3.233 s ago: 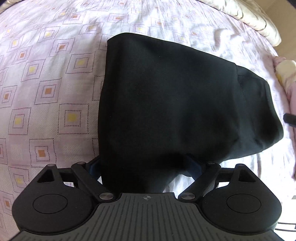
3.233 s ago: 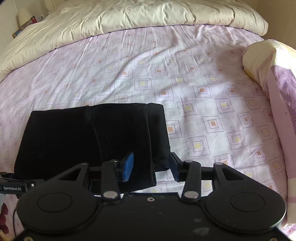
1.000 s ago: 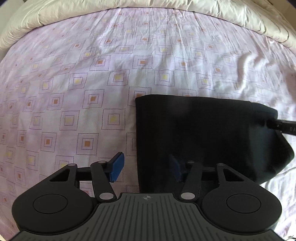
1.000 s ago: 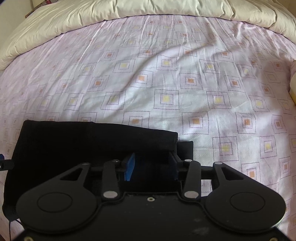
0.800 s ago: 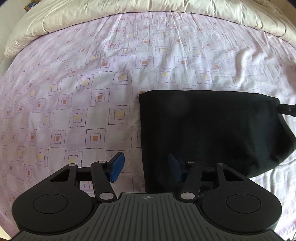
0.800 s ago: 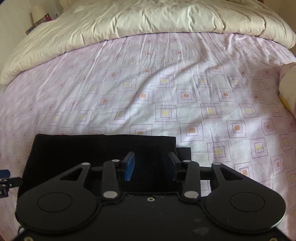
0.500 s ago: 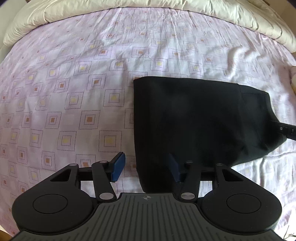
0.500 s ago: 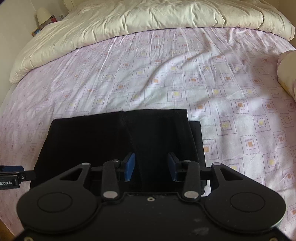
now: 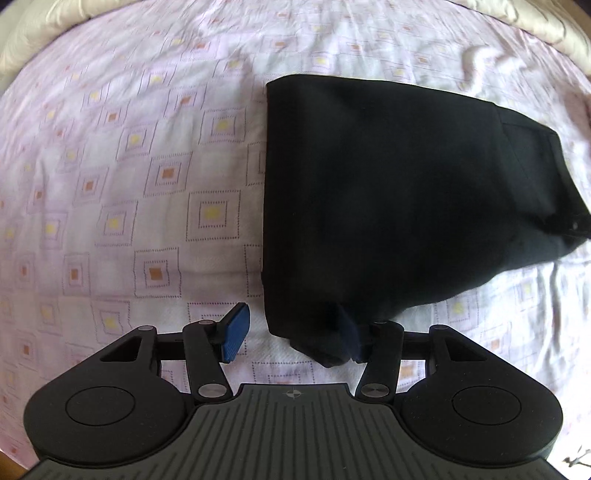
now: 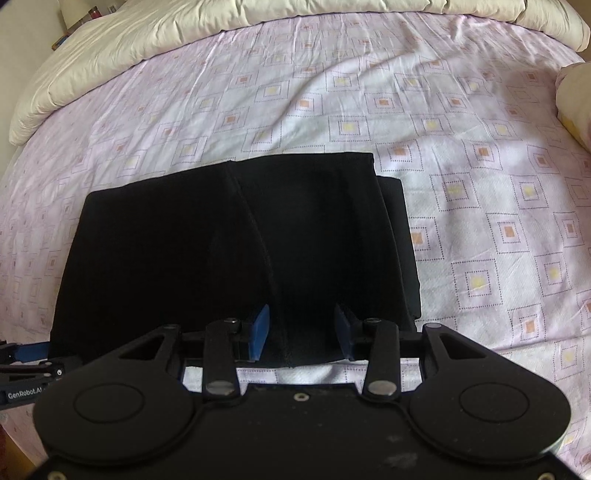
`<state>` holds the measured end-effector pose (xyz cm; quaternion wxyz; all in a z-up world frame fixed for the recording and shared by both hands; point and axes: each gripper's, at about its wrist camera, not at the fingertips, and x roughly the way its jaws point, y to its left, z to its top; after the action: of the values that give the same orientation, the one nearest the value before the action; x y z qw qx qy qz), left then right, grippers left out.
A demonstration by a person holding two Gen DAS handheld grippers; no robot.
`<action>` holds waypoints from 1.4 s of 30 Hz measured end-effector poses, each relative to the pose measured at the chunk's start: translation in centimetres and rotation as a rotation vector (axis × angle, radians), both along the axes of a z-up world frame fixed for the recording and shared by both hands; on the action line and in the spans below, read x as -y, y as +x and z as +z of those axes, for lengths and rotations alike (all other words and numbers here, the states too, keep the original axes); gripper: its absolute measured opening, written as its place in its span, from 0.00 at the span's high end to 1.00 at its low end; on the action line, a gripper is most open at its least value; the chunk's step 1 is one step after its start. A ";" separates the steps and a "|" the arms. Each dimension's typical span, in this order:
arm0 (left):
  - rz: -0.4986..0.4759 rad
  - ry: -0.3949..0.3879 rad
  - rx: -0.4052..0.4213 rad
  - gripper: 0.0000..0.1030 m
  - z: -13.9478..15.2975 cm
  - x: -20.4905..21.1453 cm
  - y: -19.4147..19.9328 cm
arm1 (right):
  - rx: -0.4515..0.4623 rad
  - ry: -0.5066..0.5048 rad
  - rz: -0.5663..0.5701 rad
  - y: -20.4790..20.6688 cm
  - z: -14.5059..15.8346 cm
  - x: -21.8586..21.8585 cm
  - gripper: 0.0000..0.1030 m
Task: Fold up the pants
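I see the black pants (image 10: 236,243) folded into a flat block on the pink bed sheet (image 10: 369,99) with little squares on it. My left gripper (image 9: 291,334) is at the near left corner of the pants (image 9: 388,192) — its fingers are apart, and the corner sits between them with a gap to the left blue pad. My right gripper (image 10: 301,334) is at the near edge, fingers apart, cloth between them, no squeeze that I can see. Lots of bare sheet (image 9: 129,166) lies left of the pants and beyond them. A cream blanket (image 10: 184,22) lines the far edge, and a pillow (image 10: 576,99) sits at the right side.
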<state>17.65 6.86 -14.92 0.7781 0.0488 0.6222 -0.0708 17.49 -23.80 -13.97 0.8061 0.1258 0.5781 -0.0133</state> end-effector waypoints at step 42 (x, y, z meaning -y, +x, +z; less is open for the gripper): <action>-0.010 -0.168 0.044 0.10 -2.3 1.2 7.7 | 0.011 0.221 -0.186 3.0 -4.0 8.3 0.36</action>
<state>25.35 5.70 -17.20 0.7926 -0.0119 0.5965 -0.1255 20.47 -32.14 -18.01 0.7858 0.2671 0.5573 -0.0236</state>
